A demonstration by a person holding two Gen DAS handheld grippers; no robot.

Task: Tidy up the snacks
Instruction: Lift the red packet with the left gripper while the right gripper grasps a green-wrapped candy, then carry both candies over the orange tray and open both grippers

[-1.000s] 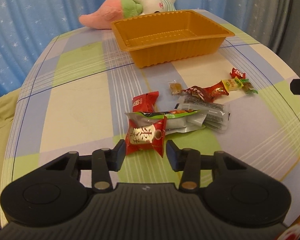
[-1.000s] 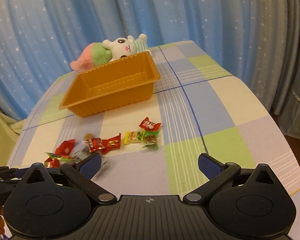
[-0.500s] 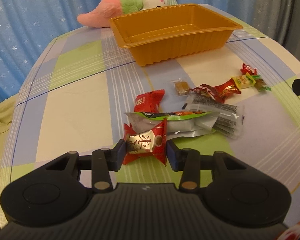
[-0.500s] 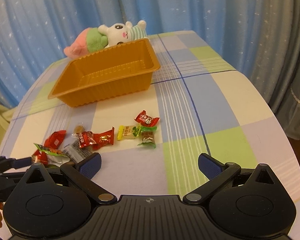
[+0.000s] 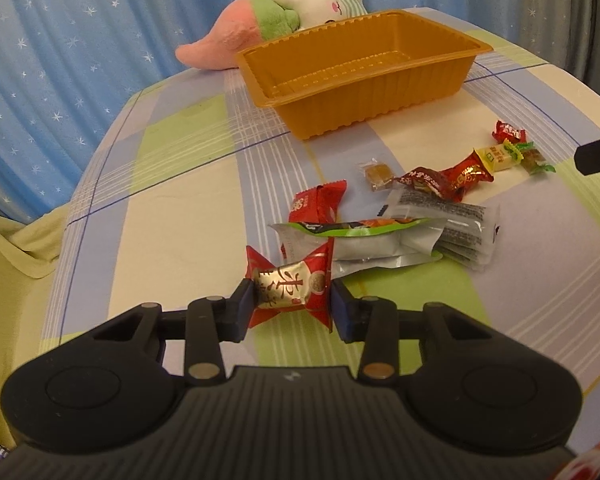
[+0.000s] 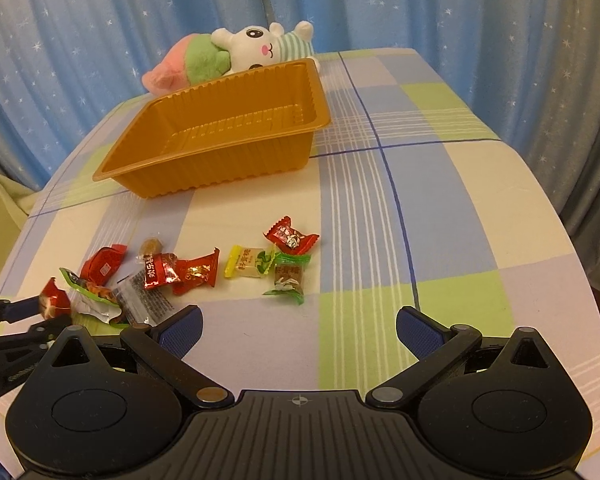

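A red and gold candy (image 5: 292, 286) sits between the pads of my left gripper (image 5: 292, 304), whose jaws are closing and touch both of its ends. Just beyond it lie a green and white pouch (image 5: 364, 240), a red packet (image 5: 316, 208) and a clear grey pack (image 5: 448, 220). Farther right are several small wrapped candies, among them a yellow one (image 6: 246, 266) and a red one (image 6: 290, 236). The orange tray (image 5: 380, 96) stands empty at the back. My right gripper (image 6: 298, 328) hangs open above bare cloth, just short of the candies.
A pink, green and white plush toy (image 5: 284, 28) lies behind the tray. The checked tablecloth (image 6: 440, 200) drops off at the rounded edges. Blue star-print curtains hang close behind. A yellow-green cushion (image 5: 4, 248) sits at the left.
My left gripper slid forward around the red and gold candy and its jaws narrowed onto it. My right gripper came forward and lower, nearer the small candies.
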